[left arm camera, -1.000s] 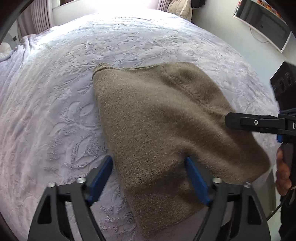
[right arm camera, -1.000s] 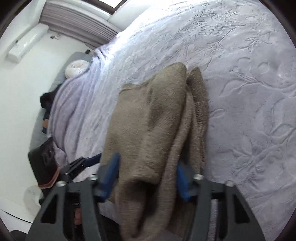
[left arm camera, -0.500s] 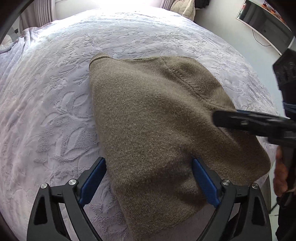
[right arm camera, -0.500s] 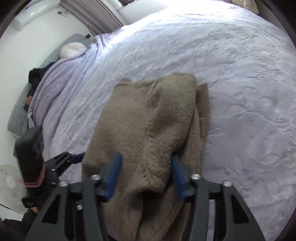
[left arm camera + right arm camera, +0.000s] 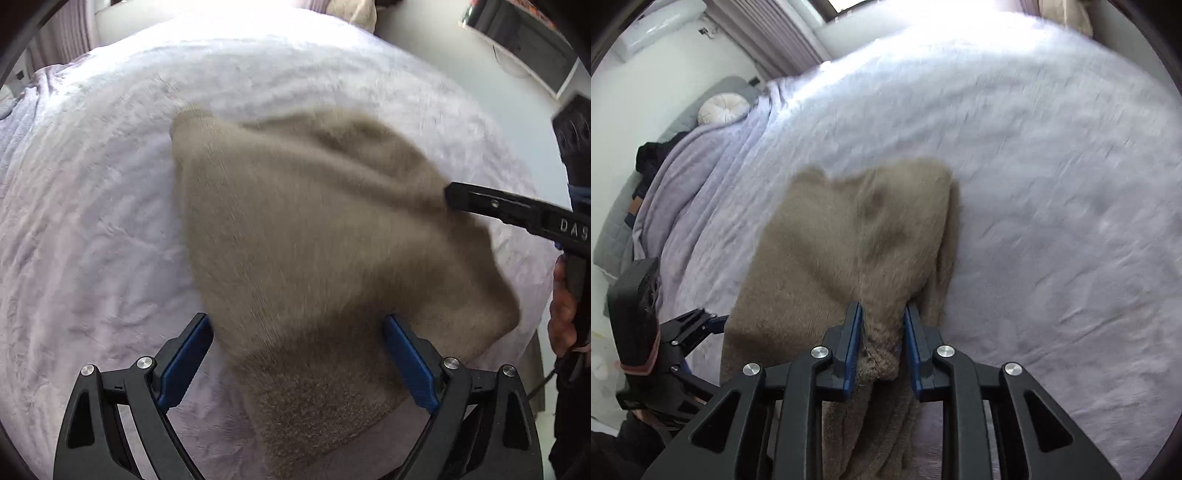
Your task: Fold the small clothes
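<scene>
A brown knit sweater [image 5: 314,229] lies folded on the lilac bedspread [image 5: 92,221], its near edge hanging over the bed's edge. My left gripper [image 5: 295,354] is open, its blue pads wide apart on either side of the sweater's near part. My right gripper [image 5: 882,332] is shut on a bunched edge of the sweater [image 5: 849,236]. The right gripper also shows in the left wrist view [image 5: 458,195] at the sweater's right side. The left gripper shows in the right wrist view [image 5: 701,325] at the sweater's left edge.
The bedspread [image 5: 1052,184] covers a wide bed. A round cushion [image 5: 722,107] lies on a grey bench at the far left. A wall shelf [image 5: 524,44] hangs at the upper right. Both views are motion-blurred.
My right gripper has closed from wide open onto a bunched edge of the sweater. Both cameras have pulled back and tilted; the left gripper stays open around the sweater.
</scene>
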### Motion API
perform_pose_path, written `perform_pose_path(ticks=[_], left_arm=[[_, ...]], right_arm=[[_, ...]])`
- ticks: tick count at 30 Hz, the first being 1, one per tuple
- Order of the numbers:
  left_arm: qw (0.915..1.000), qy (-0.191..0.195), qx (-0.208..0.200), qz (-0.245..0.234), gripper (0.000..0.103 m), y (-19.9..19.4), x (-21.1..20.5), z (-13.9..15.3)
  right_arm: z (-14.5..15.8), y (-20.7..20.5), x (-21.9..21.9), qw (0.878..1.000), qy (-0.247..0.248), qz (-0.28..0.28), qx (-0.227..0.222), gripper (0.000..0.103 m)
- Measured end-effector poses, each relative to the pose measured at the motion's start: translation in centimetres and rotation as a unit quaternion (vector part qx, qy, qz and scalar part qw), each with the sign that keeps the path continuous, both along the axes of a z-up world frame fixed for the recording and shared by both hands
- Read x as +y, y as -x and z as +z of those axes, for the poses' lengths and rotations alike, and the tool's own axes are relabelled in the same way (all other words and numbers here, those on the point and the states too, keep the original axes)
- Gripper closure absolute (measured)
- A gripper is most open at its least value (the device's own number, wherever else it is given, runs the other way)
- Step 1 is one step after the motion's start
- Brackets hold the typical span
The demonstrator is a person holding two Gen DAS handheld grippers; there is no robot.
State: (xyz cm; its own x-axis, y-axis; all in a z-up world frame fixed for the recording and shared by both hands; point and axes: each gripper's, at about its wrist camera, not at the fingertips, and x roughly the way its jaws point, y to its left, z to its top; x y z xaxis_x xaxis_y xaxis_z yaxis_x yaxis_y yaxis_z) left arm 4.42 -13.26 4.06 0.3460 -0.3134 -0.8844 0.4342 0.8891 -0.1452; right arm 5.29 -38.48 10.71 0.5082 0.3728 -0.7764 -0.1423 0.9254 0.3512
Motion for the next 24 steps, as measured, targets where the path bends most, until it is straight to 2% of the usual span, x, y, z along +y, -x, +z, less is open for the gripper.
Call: perform_pose_path(ticks=[2, 3, 4, 6, 7, 9, 10, 11, 13, 14, 15, 16, 18, 19, 20, 22, 24], left_arm=[[0.9995, 0.019, -0.018, 0.017, 0.009, -1.0, 0.9, 1.9], [0.9990, 0.030, -0.024, 0.024, 0.009, -1.7, 1.1, 2.7], [0.9988, 0.032, -0.026, 0.028, 0.009, -2.4, 1.0, 3.1], [0.9987, 0.018, -0.037, 0.031, 0.009, -3.9, 0.0, 3.3], [0.9985, 0.004, -0.045, 0.031, 0.009, -4.6, -0.5, 3.0], [0.9968, -0.042, -0.051, 0.044, 0.009, -6.6, -1.5, 1.6], [0.9956, -0.060, -0.045, 0.057, 0.009, -7.7, -1.6, 0.6], [0.9949, -0.066, -0.035, 0.069, 0.009, -8.8, -1.5, -0.2], [0.9954, -0.041, 0.005, 0.086, 0.009, -10.5, -0.4, -1.9], [0.9950, -0.018, 0.028, 0.095, 0.007, -11.3, 0.1, -2.7], [0.9940, -0.006, 0.045, 0.099, 0.000, -12.1, 0.5, -3.4], [0.9937, -0.004, 0.051, 0.100, 0.000, -12.5, 0.8, -3.8], [0.9929, 0.010, 0.071, 0.095, 0.000, -13.4, 1.0, -4.3], [0.9922, 0.014, 0.078, 0.096, 0.000, -13.5, 1.2, -4.4], [0.9921, 0.012, 0.074, 0.101, 0.000, -13.2, 1.3, -3.7], [0.9939, -0.006, 0.032, 0.105, 0.000, -12.5, 1.3, -1.6], [0.9961, -0.012, -0.004, 0.087, 0.000, -11.1, 1.0, 0.5]], right_arm=[[2.5, 0.4, 0.4, 0.997, 0.050, 0.001, -0.054, 0.058], [3.3, 0.4, 1.1, 0.995, 0.074, 0.009, -0.072, 0.035], [3.8, 0.1, 2.0, 0.991, 0.095, 0.024, -0.087, 0.020], [4.5, -0.6, 3.8, 0.984, 0.116, 0.068, -0.117, 0.020], [4.2, -1.6, 5.0, 0.981, 0.123, 0.097, -0.117, 0.021], [3.0, -3.2, 6.2, 0.978, 0.125, 0.136, -0.100, 0.023], [2.0, -4.3, 6.7, 0.976, 0.123, 0.154, -0.087, 0.028], [1.2, -5.0, 6.8, 0.976, 0.123, 0.164, -0.078, 0.029], [-1.0, -6.9, 6.6, 0.975, 0.129, 0.173, -0.053, 0.031], [-2.0, -7.3, 6.3, 0.975, 0.136, 0.168, -0.047, 0.031], [-2.9, -7.9, 6.0, 0.976, 0.145, 0.158, -0.042, 0.031], [-3.9, -8.8, 5.1, 0.978, 0.144, 0.148, -0.032, 0.031], [-4.5, -9.4, 3.6, 0.984, 0.107, 0.139, -0.024, 0.031], [-4.5, -9.4, 3.5, 0.984, 0.106, 0.138, -0.024, 0.031], [-4.2, -9.3, 3.8, 0.983, 0.115, 0.141, -0.027, 0.031], [-3.0, -8.0, 4.5, 0.978, 0.147, 0.144, -0.037, 0.030], [-1.1, -6.5, 5.5, 0.973, 0.167, 0.150, -0.056, 0.029]])
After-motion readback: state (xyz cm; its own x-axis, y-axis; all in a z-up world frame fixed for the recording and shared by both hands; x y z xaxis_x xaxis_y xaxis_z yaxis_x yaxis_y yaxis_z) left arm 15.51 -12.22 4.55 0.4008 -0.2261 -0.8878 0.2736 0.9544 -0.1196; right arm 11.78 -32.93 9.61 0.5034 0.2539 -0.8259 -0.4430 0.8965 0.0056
